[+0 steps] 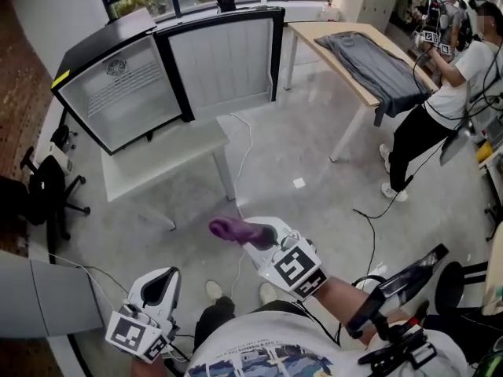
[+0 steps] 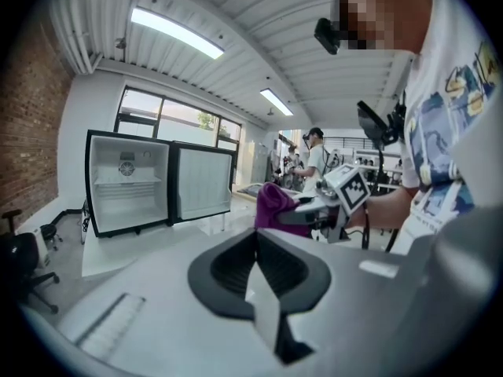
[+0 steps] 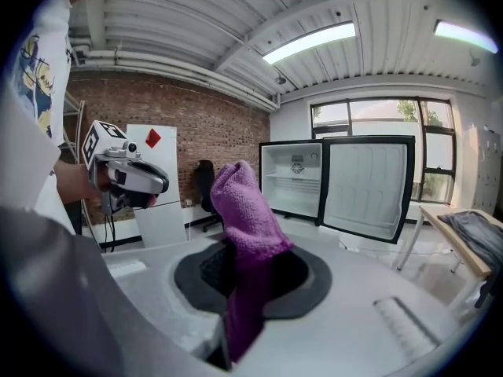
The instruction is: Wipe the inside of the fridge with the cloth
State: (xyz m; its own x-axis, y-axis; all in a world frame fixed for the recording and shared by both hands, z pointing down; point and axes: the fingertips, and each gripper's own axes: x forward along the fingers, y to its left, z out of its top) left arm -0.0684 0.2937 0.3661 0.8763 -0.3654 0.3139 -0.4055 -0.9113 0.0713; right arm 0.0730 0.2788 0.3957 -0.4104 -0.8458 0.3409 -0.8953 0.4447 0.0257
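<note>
Jaws of the right gripper (image 1: 251, 234) clamp the purple cloth (image 3: 245, 210); left gripper (image 2: 255, 246) is closed and empty; the open mini fridge (image 1: 122, 100) stands well apart, so wiping is not yet begun.

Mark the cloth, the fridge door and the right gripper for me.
purple cloth (image 3: 245, 210), right gripper view, on its bunched upper end above the jaws.
fridge door (image 1: 224, 61), head view, on the white inner panel.
right gripper (image 1: 253, 234), head view, at its jaw tips, shut on the purple cloth.

Left gripper (image 1: 159, 283) held low, fingers (image 2: 228, 265) together and empty, right gripper (image 1: 253, 234) raised forward, fingers (image 3: 206, 269) clamped on cloth (image 1: 226, 228)
</note>
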